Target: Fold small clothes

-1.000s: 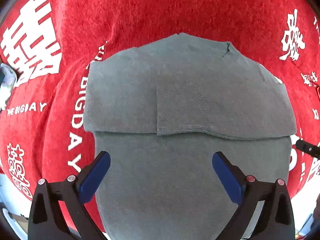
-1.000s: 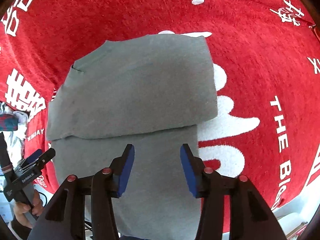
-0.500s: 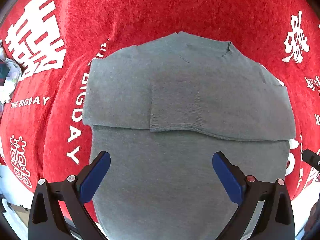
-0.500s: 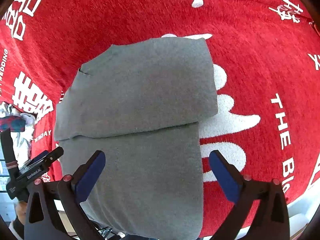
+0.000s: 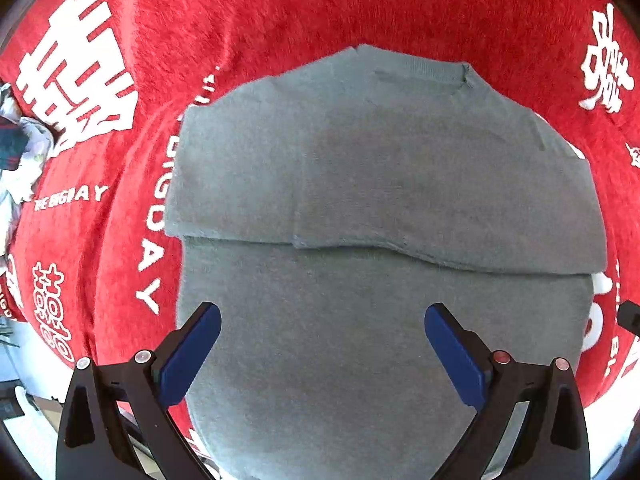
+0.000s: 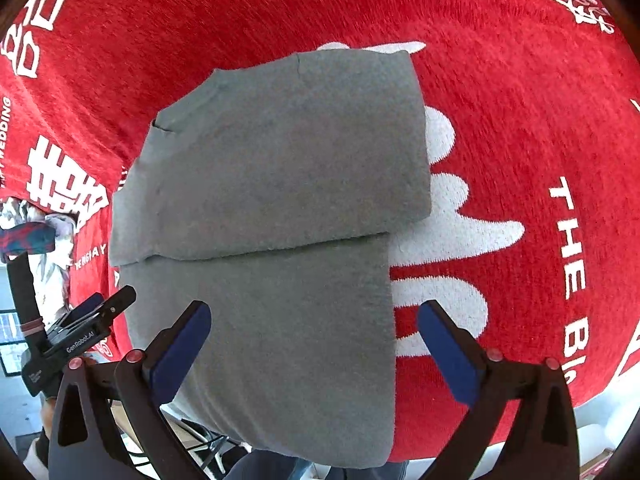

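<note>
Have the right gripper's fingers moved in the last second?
Yes. The right gripper spread wide: its right finger now sits over the red cloth, past the grey shirt's edge.

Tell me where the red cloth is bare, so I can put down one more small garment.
Most room is on the red cloth right of the grey shirt, out to its edge. There is also a band beyond the collar. Left of the shirt is tighter: a narrow strip, then a pile of clothes at the edge.

Red cloth-covered bench in daylight

A red cloth with white lettering covers the bench; crumpled patterned fabric lies at its left edge.
</note>
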`<state>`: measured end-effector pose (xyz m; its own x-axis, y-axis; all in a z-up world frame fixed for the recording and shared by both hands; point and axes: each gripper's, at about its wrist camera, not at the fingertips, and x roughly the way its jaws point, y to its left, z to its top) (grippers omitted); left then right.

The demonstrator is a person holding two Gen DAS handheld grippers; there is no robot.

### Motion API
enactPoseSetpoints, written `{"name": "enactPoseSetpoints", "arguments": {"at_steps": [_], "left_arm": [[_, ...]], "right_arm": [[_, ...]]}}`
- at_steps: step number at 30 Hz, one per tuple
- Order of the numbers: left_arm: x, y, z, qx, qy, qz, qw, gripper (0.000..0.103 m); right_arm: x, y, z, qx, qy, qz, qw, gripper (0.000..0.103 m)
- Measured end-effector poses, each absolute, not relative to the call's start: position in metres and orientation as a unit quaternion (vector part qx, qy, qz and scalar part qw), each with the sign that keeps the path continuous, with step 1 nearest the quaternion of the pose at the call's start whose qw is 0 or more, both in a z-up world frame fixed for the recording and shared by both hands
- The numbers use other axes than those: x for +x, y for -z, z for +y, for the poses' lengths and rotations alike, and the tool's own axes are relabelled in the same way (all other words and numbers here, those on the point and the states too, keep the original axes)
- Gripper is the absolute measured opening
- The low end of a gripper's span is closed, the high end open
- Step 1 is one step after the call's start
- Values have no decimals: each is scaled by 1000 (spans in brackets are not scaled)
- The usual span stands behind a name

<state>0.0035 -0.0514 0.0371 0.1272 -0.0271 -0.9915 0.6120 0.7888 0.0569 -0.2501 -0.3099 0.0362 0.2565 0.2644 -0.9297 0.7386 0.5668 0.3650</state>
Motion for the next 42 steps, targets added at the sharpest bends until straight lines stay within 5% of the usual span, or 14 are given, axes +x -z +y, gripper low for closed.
{"name": "enactPoseSetpoints", "arguments": {"at_steps": [21, 42], "left_arm": [[-31, -30, -42, 219, 205, 649, 699, 102], [-64, -18, 47, 222, 248, 646, 687, 102]], "right_arm": [[-253, -17, -308, 442, 115, 602, 656, 103], [-290, -21, -232, 475, 126, 581, 649, 103]]}}
